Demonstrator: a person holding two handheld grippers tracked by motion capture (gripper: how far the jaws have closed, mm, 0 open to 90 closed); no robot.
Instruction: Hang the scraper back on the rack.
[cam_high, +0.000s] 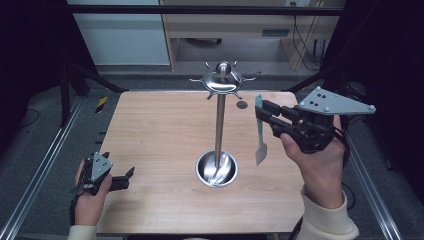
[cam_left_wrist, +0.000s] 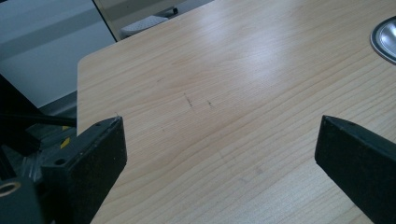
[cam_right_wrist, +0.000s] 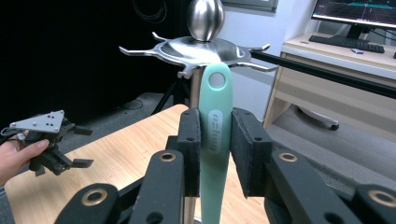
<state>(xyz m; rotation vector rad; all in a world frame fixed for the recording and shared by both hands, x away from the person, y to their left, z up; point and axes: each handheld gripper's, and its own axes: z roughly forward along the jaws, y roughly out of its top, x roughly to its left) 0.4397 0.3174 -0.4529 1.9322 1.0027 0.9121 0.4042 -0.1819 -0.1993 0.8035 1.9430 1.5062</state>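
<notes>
Since the spatula (cam_right_wrist: 215, 140) must hang by its hole, my right hand-held gripper (cam_right_wrist: 215, 149) clamps its handle upright near the rack (cam_right_wrist: 198, 49); left hand-held gripper (cam_left_wrist: 219, 154) idles apart.

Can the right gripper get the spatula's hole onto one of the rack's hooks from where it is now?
Probably yes. The right gripper holds the spatula upright, its hole just below the hooks of the rack, with nothing between them. The left gripper sits far off, near the table edge.
</notes>
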